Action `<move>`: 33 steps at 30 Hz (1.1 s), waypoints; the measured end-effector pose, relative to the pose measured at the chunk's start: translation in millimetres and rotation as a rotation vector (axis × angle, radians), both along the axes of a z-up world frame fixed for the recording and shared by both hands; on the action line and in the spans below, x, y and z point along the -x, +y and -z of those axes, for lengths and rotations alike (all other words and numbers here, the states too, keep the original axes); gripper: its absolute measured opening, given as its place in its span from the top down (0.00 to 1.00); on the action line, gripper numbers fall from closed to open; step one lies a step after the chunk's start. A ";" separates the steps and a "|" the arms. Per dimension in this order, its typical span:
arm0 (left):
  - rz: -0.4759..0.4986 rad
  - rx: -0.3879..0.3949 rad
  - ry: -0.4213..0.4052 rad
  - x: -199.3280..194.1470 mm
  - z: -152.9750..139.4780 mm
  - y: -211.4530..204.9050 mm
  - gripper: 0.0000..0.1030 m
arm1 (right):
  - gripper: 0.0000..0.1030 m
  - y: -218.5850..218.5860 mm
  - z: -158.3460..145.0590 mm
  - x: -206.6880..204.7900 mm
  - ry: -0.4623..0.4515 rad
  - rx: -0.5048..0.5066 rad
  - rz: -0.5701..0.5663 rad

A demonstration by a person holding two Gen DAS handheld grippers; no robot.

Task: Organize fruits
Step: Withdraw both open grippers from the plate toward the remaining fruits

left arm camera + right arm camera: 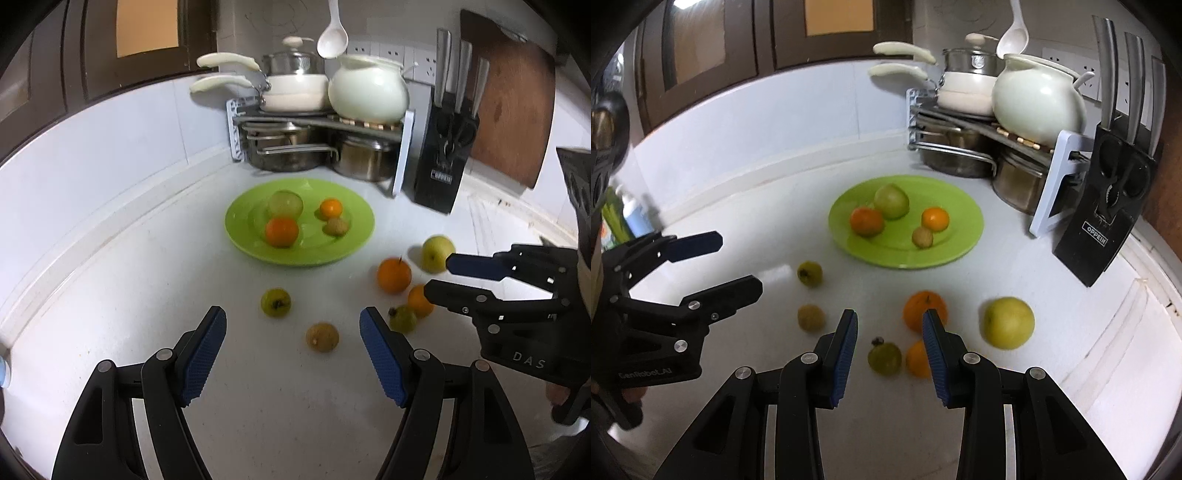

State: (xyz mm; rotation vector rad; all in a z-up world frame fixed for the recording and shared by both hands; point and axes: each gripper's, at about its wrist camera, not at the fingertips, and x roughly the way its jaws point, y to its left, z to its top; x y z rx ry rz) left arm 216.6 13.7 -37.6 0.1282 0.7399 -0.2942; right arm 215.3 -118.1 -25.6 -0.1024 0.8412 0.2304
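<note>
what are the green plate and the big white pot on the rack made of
Green plate: probably plastic or melamine, given its flat, uniform lime colour and soft sheen; glazed ceramic is possible.
White pot: likely glazed ceramic, smooth and glossy with rounded thick walls.
Rack: white plastic side panels, grey metal-looking bars.

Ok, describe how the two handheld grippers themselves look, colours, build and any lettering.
Both are matte black plastic linkages with silver pivot pins and ribbed blue pads on the fingers. The right gripper carries pale "DAS" lettering on its body; the left gripper reads "GenRobot.AI". No cables or sleeves show.
</note>
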 end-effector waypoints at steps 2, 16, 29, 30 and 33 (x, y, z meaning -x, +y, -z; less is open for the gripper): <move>0.012 -0.021 0.005 2.8 6.1 -1.8 0.28 | 0.64 3.5 4.8 3.8 0.002 0.030 -0.011; 0.088 -0.077 0.027 1.6 36.7 -13.0 0.28 | 0.64 20.2 29.8 7.3 0.030 0.168 -0.107; 0.129 -0.073 0.066 -11.7 53.7 -22.6 0.35 | 0.64 24.0 44.6 -0.3 0.043 0.230 -0.161; 0.130 -0.066 0.071 -12.6 54.2 -23.1 0.36 | 0.64 24.2 46.2 -0.8 0.047 0.232 -0.164; 0.123 -0.054 0.077 -15.8 55.1 -23.6 0.39 | 0.64 27.0 48.8 -1.2 0.043 0.242 -0.177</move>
